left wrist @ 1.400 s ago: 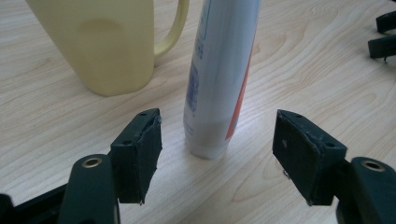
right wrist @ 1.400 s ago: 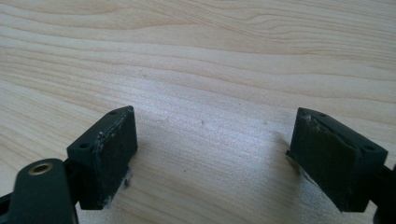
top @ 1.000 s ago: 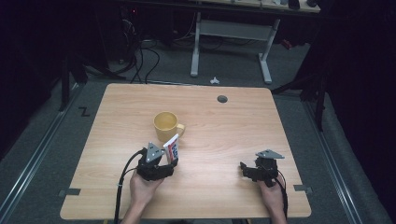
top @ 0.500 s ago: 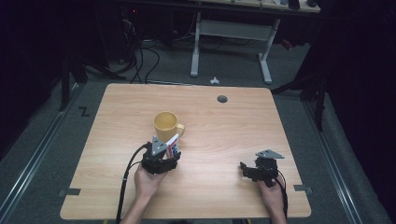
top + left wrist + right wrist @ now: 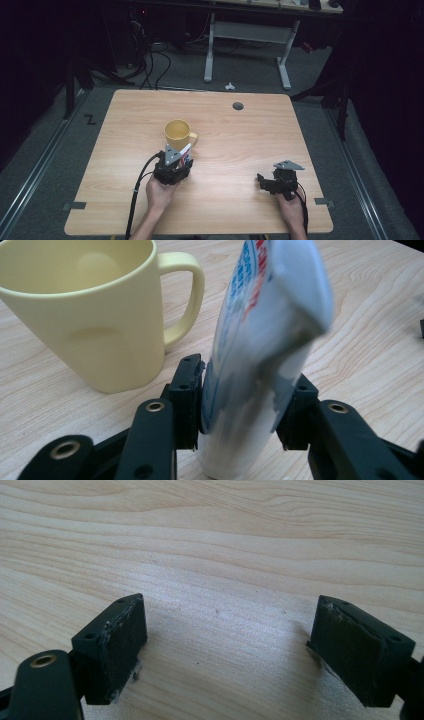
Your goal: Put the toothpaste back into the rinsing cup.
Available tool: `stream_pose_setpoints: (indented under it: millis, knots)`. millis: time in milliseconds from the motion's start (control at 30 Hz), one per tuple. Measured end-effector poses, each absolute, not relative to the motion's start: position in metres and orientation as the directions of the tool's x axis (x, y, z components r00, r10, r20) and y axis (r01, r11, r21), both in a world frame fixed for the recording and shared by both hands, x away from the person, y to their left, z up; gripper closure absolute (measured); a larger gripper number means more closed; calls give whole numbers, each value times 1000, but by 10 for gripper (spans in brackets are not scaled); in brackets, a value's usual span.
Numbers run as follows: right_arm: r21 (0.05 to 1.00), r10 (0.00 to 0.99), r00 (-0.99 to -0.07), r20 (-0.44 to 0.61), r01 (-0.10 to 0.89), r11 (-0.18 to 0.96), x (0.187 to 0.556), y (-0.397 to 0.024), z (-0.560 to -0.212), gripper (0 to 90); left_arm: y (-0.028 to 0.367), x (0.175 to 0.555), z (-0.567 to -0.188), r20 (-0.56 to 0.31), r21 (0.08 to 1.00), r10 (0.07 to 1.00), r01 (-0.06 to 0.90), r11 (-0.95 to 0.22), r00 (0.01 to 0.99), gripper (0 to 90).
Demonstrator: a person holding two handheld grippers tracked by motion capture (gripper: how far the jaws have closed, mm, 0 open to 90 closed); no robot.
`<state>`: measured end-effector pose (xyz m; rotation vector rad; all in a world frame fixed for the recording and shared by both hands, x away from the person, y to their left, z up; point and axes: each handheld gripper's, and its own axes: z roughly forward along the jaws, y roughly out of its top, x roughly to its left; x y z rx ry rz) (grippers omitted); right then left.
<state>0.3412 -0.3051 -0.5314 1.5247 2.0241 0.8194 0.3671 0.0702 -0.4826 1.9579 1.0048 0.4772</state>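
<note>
Near the lower middle of the high view, the left hand-held gripper (image 5: pixel 176 162) has its jaws clamped on a white tube (image 5: pixel 260 365) with red and blue lettering, which stands nearly upright and leans a little to the right in the left gripper view. A yellow mug (image 5: pixel 178 134) sits just above it on the wooden counter (image 5: pixel 250 135), handle turned toward the tube, close but apart. At lower right, the right hand-held gripper (image 5: pixel 230 645) rests low over bare wood, its jaws spread wide with nothing between them.
</note>
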Motion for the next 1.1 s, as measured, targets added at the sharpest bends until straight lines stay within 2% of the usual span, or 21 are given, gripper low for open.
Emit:
stream_pose_setpoints:
  millis: [367, 900, 1100]
  knots:
    - [704, 963, -270, -16, 680, 203, 341, -305, -531, 148, 71, 366, -482, -28, 830, 792, 456, -322, 609, 650]
    - [705, 962, -271, -16, 680, 203, 341, -305, -531, 148, 82, 365, -466, -78, 846, 767, 449, -288, 637, 659]
    - [704, 962, -271, -17, 680, 204, 341, -305, -531, 148, 80, 361, -464, -32, 833, 741, 428, -352, 671, 659]
